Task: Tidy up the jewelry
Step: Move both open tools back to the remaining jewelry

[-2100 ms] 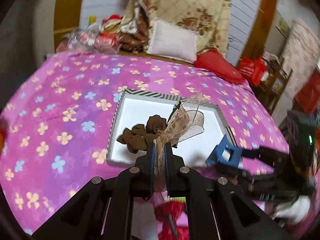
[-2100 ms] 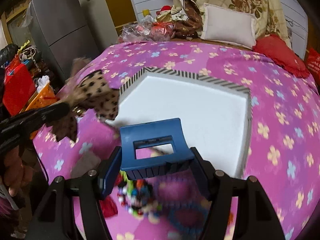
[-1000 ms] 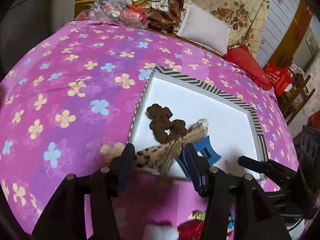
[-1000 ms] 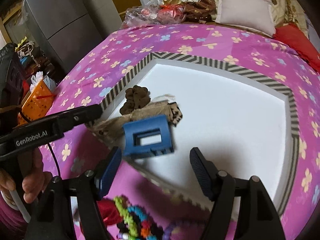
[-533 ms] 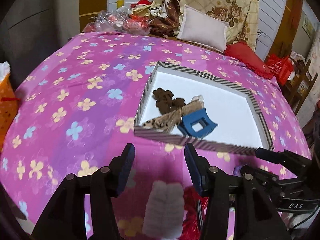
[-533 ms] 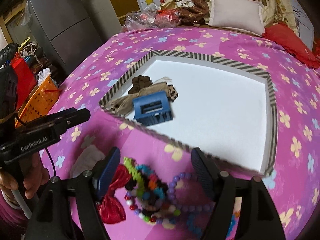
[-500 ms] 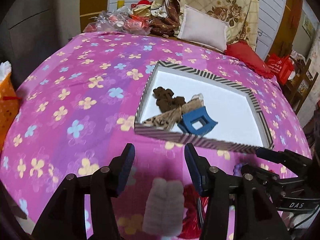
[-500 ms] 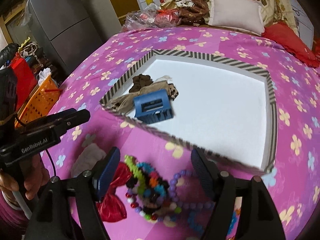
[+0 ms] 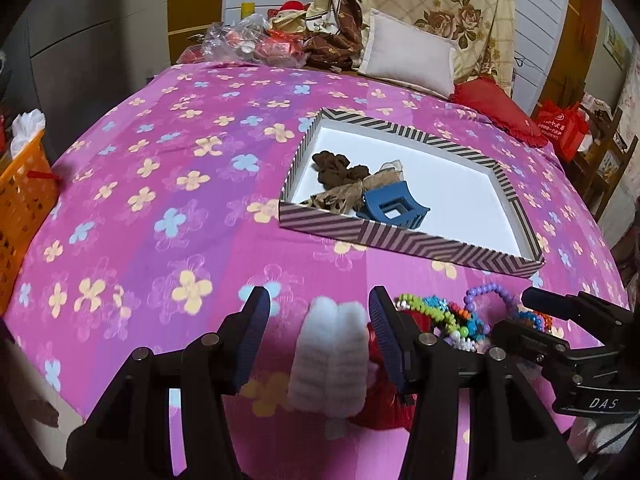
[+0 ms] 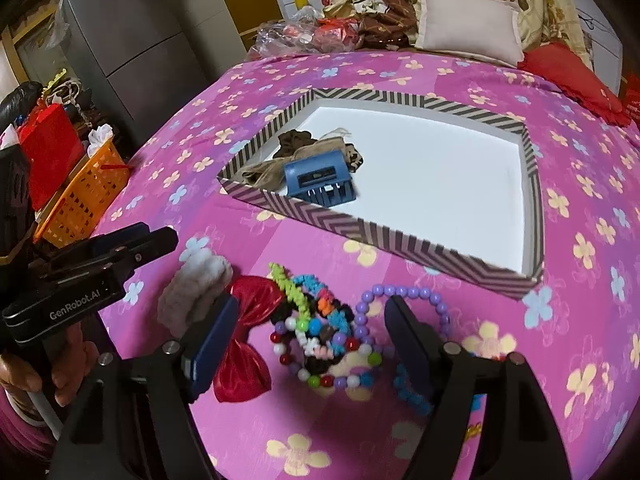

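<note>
A striped-rim white tray (image 9: pixel 408 240) (image 10: pixel 376 232) lies on the pink flowered bedspread. In its near left corner lie a brown scrunchie (image 9: pixel 334 166) (image 10: pixel 294 139), a leopard-print bow (image 9: pixel 348 194) (image 10: pixel 264 170) and a blue claw clip (image 9: pixel 394 208) (image 10: pixel 320 182). Nearer me a white fluffy scrunchie (image 9: pixel 332 360) (image 10: pixel 192 292), a red bow (image 10: pixel 244 348) (image 9: pixel 380 412) and a heap of bead bracelets (image 10: pixel 324 332) (image 9: pixel 448 316) lie on the spread. My left gripper (image 9: pixel 318 332) is open above the white scrunchie. My right gripper (image 10: pixel 310 344) is open over the beads, holding nothing.
An orange basket (image 10: pixel 80 196) (image 9: pixel 20 192) and a grey fridge (image 10: pixel 128 40) stand left of the bed. Pillows (image 9: pixel 408 56) and bags of clutter (image 9: pixel 256 42) line the far edge. A hand (image 10: pixel 60 364) holds the left gripper's handle.
Both grippers have drawn back from the tray toward the near edge, leaving the bow and blue clip inside it. The white scrunchie and bead heap have come into view under the open jaws.
</note>
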The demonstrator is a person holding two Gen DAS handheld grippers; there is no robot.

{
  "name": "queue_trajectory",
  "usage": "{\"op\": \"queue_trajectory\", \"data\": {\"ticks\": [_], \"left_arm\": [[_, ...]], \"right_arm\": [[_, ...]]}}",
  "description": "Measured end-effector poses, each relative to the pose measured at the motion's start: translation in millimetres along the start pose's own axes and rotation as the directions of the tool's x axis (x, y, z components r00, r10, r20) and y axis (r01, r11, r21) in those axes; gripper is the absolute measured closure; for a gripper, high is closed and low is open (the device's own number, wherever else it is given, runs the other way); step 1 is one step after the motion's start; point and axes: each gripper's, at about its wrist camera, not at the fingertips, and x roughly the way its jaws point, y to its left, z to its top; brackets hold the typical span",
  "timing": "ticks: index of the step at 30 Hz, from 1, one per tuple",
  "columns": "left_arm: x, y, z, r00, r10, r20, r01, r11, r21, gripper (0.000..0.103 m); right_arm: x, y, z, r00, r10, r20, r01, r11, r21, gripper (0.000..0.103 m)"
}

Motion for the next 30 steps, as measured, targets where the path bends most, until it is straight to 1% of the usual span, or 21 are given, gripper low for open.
{"op": "queue_trajectory", "data": {"ticks": [8, 17, 21, 25, 30], "left_arm": [[-12, -5, -13, 1.0, -0.001, 0.003, 0.001, 1.0, 0.003, 0.051], [-22, -4, -24, 1.0, -0.029, -0.013, 0.029, 1.0, -0.005, 0.051], [-24, 8, -30, 0.998, -0.048, -0.039, 0.046, 0.998, -0.035, 0.051], [-24, 20, -36, 0.998, -0.042, -0.055, 0.039, 0.998, -0.058, 0.051], [-18, 33, -41, 0.996, -0.038, -0.078, 0.031, 0.995, -0.092, 0.051]], "right_arm": [[-19, 8, -10, 0.998, -0.054, 0.035, 0.055, 0.998, -0.026, 0.024], [-30, 6, -20, 0.998, -0.051, 0.038, 0.052, 0.999, -0.017, 0.023], [-30, 9, -27, 0.999, -0.035, 0.026, 0.035, 0.999, -0.025, 0.023], [-21, 18, -33, 1.0, -0.01, -0.001, 0.01, 0.999, -0.054, 0.023], [0, 41, -39, 0.999, 0.026, -0.046, -0.031, 0.993, -0.112, 0.023]]}}
